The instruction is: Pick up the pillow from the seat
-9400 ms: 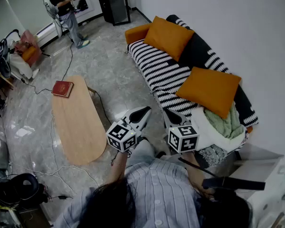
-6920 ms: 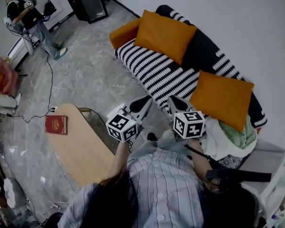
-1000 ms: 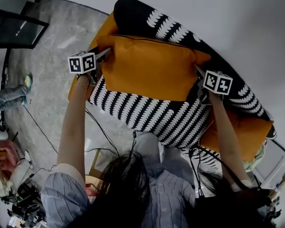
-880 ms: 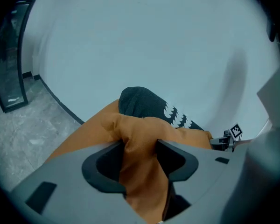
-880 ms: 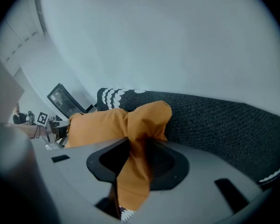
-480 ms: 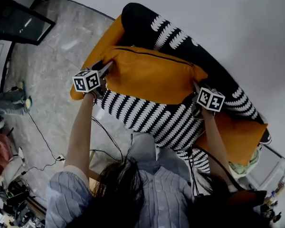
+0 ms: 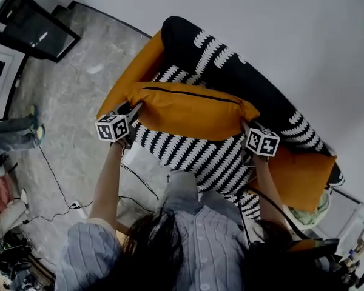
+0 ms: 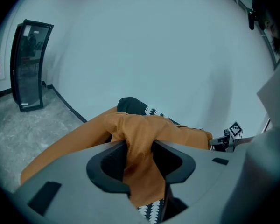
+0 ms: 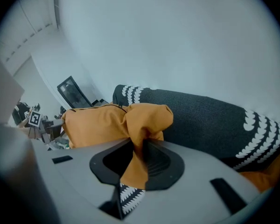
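An orange pillow (image 7: pixel 188 111) hangs lengthwise over the striped sofa seat (image 7: pixel 194 153), held by both ends. My left gripper (image 7: pixel 135 109) pinches its left corner, and in the left gripper view the orange fabric (image 8: pixel 144 129) is bunched between the closing jaws of the left gripper (image 8: pixel 139 160). At the other end my right gripper (image 7: pixel 246 126) holds the right corner. The right gripper view shows that corner (image 9: pixel 147 118) squeezed between the closing jaws of the right gripper (image 9: pixel 137 160).
A second orange pillow (image 7: pixel 300 174) leans at the sofa's right end. The sofa has an orange armrest (image 7: pixel 130 71) and a black patterned back (image 7: pixel 230 65). A black cabinet (image 7: pixel 33 32) stands far left, cables (image 7: pixel 54 174) lie on the floor, and a person (image 7: pixel 12 132) is at the left edge.
The pillow has come off the sofa back and toward me, now seen nearly edge-on. Both grippers moved with it and tightened on its corners.
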